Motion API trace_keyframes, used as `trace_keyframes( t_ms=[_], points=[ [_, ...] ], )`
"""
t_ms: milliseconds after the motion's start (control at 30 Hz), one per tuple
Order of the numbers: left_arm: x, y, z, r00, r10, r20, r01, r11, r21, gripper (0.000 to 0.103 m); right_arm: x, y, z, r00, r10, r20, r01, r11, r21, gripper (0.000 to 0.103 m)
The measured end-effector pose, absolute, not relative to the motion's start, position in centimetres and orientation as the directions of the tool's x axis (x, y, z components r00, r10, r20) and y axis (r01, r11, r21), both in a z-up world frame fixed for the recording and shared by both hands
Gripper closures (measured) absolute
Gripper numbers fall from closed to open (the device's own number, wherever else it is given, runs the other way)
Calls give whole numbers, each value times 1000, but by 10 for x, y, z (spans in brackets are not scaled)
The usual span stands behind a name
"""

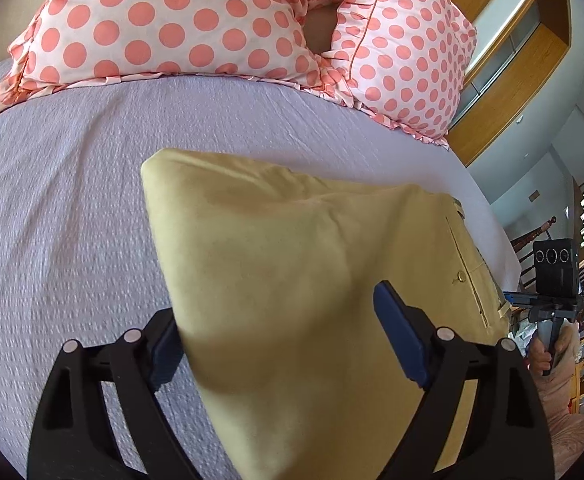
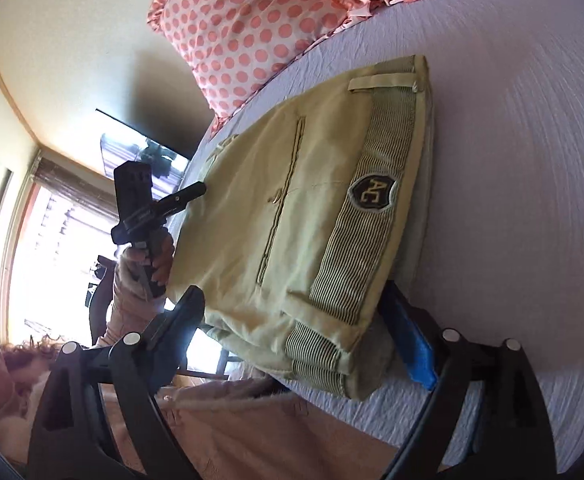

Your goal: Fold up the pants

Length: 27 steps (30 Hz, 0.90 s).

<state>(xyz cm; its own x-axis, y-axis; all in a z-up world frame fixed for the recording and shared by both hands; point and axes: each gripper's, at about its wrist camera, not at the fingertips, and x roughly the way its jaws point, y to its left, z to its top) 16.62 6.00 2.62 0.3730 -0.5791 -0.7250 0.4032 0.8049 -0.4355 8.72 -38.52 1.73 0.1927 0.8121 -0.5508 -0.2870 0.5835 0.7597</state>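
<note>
Yellow-khaki pants lie folded on a lilac bedspread. In the left wrist view my left gripper stands wide open, its blue-padded fingers on either side of the folded leg end. In the right wrist view the waistband end of the pants, with striped lining and an "AC" badge, lies between the open fingers of my right gripper, one blue pad at the right. Neither gripper clamps the cloth. The left gripper also shows in that view, held in a hand.
Two white pillows with pink dots lie at the head of the bed. A wooden cabinet stands to the right. A bright window and a wall-hung dark screen are beyond the bed edge. The person's pink sleeve is below.
</note>
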Motion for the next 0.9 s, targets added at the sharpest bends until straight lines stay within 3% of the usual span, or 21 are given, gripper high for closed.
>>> trace_keyframes(
  t_ms=[100,167,300,400,500,533,600,700,767,900],
  points=[
    [165,58,26,381,-570,-728,403,811,-424,17,89,-379,17,184,874,-449,-315,485,815,14],
    [166,60,26,383,-573,-724,395,811,-432,17,93,-368,18,188,878,-440,-344,479,808,16],
    [167,60,26,381,-573,-725,389,811,-436,18,109,-364,14,233,846,-480,-301,532,792,34],
    [169,61,25,385,-576,-721,385,811,-442,19,119,-364,8,260,862,-435,-295,500,815,46],
    [170,62,24,391,-572,-721,370,815,-446,20,127,-357,-4,266,860,-435,-267,500,824,87],
    [170,62,24,394,-565,-725,367,820,-440,22,130,-359,-11,263,869,-419,-248,480,841,91],
    [172,62,24,402,-548,-734,357,831,-426,28,133,-363,-16,259,893,-367,-236,427,873,91],
    [177,66,23,416,-526,-742,321,848,-422,52,133,-362,-14,262,890,-372,-232,433,871,91],
    [180,70,24,427,-534,-729,305,845,-440,84,135,-362,-12,270,890,-367,-227,429,874,91],
    [183,66,33,451,-528,-720,326,848,-418,92,145,-361,4,283,901,-328,-264,402,877,92]
  ],
)
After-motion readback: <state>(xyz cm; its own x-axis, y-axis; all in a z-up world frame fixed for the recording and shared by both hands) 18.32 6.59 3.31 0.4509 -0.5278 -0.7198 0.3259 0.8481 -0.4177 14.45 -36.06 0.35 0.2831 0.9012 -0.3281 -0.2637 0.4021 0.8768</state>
